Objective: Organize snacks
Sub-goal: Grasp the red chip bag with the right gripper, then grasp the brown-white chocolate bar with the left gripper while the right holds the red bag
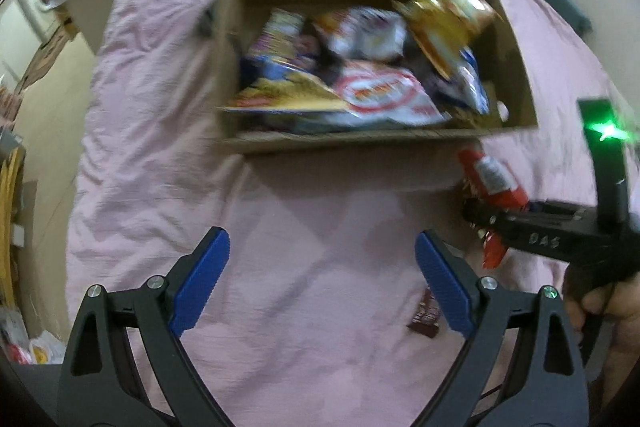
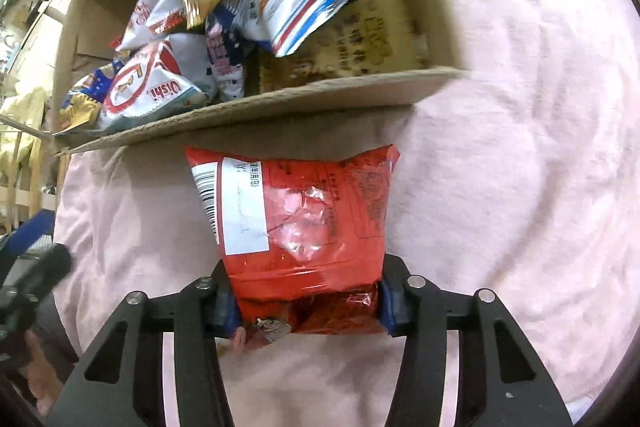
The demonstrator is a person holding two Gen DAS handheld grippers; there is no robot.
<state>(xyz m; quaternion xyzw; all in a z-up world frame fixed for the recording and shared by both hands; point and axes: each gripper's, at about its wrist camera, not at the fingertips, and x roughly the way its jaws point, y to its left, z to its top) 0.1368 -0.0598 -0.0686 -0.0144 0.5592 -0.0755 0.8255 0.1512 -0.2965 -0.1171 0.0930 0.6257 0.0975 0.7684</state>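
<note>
Red snack bag (image 2: 304, 227): glossy plastic film, crinkled, with a matt white paper-like label. Cardboard box (image 1: 360, 141): matt brown corrugated board, raw edges. Bedsheet (image 1: 160, 131): pink cloth, matt, finely wrinkled. Left gripper (image 1: 322, 275): matt black plastic frame, shiny metal pins; fingers (image 1: 202, 279) faced with blue, finely textured rubber-like pads. Snack packets inside the box: glossy film.

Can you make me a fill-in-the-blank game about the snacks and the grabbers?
1. The right gripper is closed on a ____ snack bag.
2. The other snacks sit inside a cardboard ____.
3. The left gripper has nothing between its ____ pads.
4. Everything rests on a ____ sheet.

Missing words: red; box; blue; pink
</note>
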